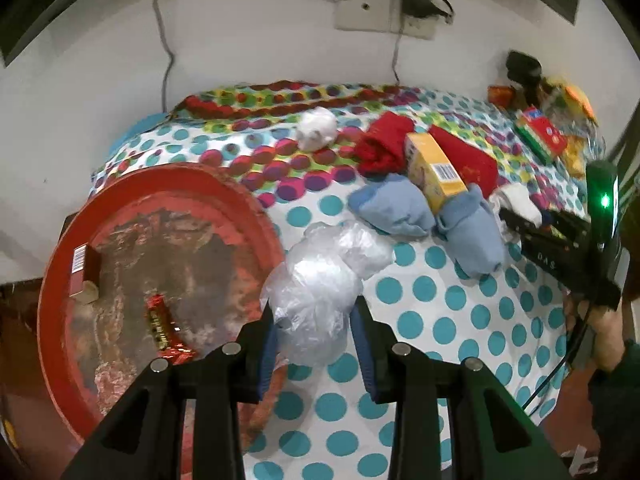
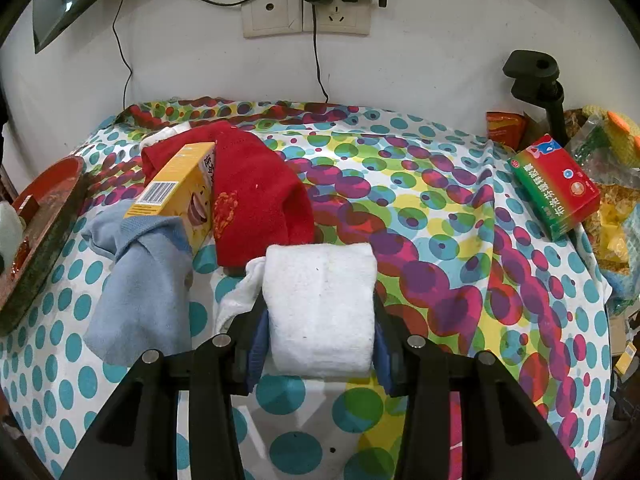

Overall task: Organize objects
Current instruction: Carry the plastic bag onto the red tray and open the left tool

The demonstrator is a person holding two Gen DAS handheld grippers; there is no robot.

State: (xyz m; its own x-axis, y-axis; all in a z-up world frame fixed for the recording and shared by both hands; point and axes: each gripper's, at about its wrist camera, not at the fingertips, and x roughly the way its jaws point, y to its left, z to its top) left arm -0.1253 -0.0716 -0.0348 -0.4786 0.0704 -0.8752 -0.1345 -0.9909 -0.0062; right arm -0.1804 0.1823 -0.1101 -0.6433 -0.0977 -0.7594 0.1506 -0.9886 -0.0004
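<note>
- Left gripper (image 1: 316,344), bottom centre of the left wrist view: jaws clenched on a crumpled clear plastic bag (image 1: 320,280), blue pads pressing its lower sides.
- Bag raised over the spotted cloth (image 1: 440,320), beside the right rim of a red basin (image 1: 160,184) at lower left.
- In the basin: a small red box (image 1: 82,270) near the left wall and a red-gold wrapper (image 1: 162,326) lower down.
- Right gripper (image 2: 320,332), bottom centre of the right wrist view: jaws clamped on a rolled white sock (image 2: 320,308), pads against both its sides; more white fabric spilling out to the left.
- Same gripper visible at the right edge of the left wrist view, with a hand (image 1: 600,332) below it and a green light above.
- Past the white sock, left of centre: blue socks (image 2: 140,288), one draped against a tilted yellow box (image 2: 180,196).
- Red sock (image 2: 256,208) just right of the yellow box, touching it; another red piece behind it.
- Small white bundle (image 1: 318,128) further back, upper centre of the left wrist view, apart from the pile.
- Right side of the right wrist view: a red-green box (image 2: 556,188) at the cloth's edge, a heap of packets beyond it.
- Black clamp (image 2: 536,76) at upper right.
- Wall socket (image 2: 304,12) with a plugged adapter and cables, top centre.
</note>
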